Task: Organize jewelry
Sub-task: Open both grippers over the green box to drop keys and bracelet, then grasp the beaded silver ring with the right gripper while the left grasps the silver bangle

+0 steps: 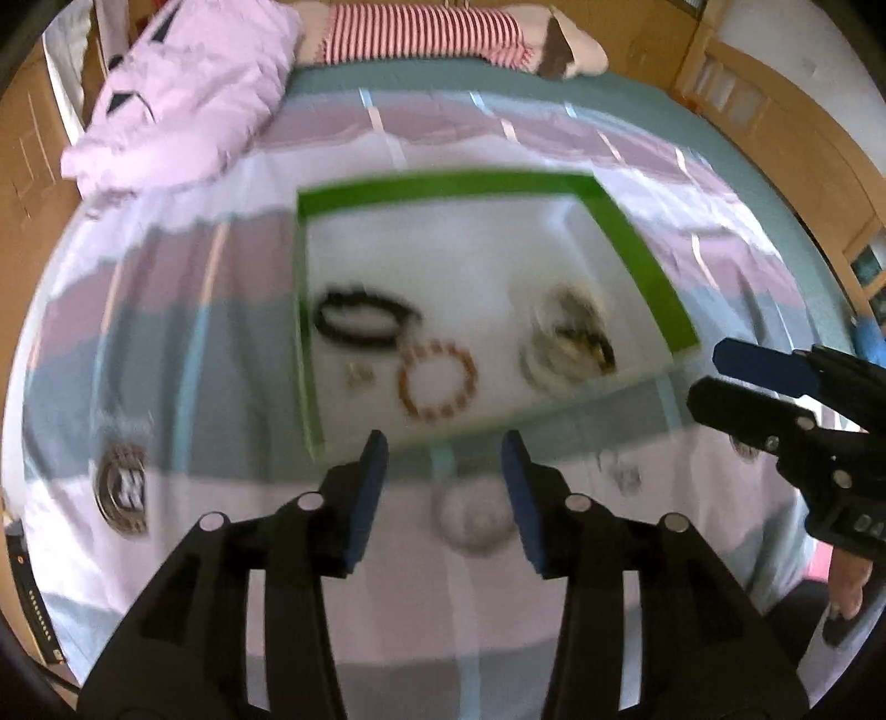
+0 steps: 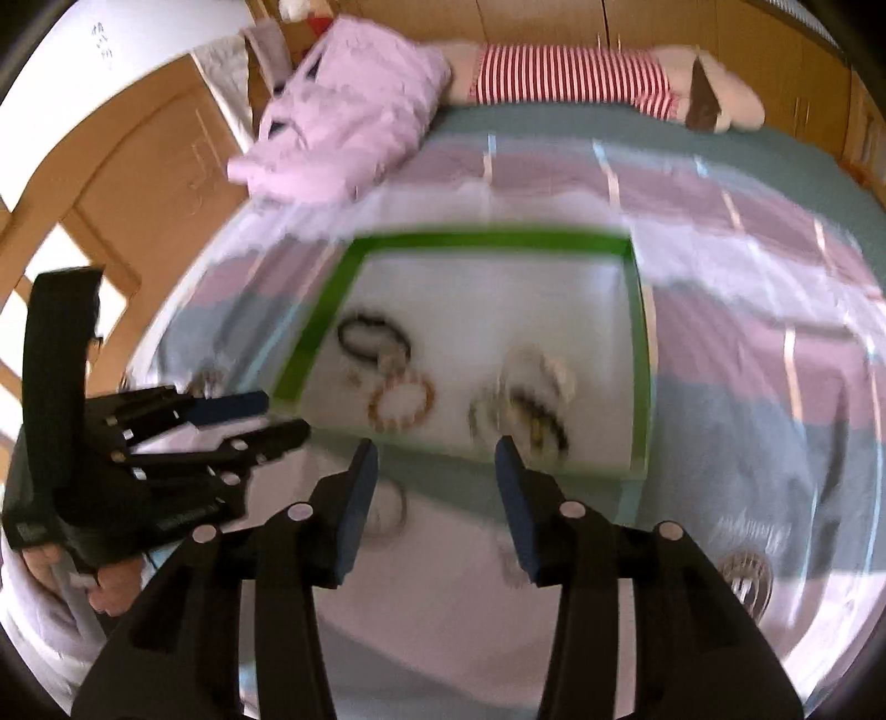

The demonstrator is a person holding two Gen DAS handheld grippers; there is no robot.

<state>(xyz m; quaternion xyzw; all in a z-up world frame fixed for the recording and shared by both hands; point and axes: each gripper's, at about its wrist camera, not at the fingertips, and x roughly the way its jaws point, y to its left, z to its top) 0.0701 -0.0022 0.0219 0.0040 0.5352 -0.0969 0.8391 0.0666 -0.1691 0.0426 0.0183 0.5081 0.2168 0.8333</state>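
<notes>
A green-rimmed tray (image 1: pixel 443 185) (image 2: pixel 487 241) with a white floor lies on the bed. Inside it are a black bracelet (image 1: pixel 360 321) (image 2: pixel 371 338), a brown beaded bracelet (image 1: pixel 440 382) (image 2: pixel 401 407) and a blurred heap of silver and dark bracelets (image 1: pixel 570 343) (image 2: pixel 526 410). A pale bracelet (image 1: pixel 476 518) (image 2: pixel 387 515) lies on the sheet just outside the tray's near edge. My left gripper (image 1: pixel 446 448) (image 2: pixel 282 415) hovers open and empty above it. My right gripper (image 2: pixel 437 448) (image 1: pixel 711 376) is open and empty near the tray's front edge.
A crumpled pink quilt (image 1: pixel 183 99) and a red-striped plush toy (image 1: pixel 421 30) lie at the far end of the bed. Wooden furniture (image 2: pixel 138 183) stands along the left, a wooden frame (image 1: pixel 786 127) along the right. Round crests (image 1: pixel 122 487) are printed on the sheet.
</notes>
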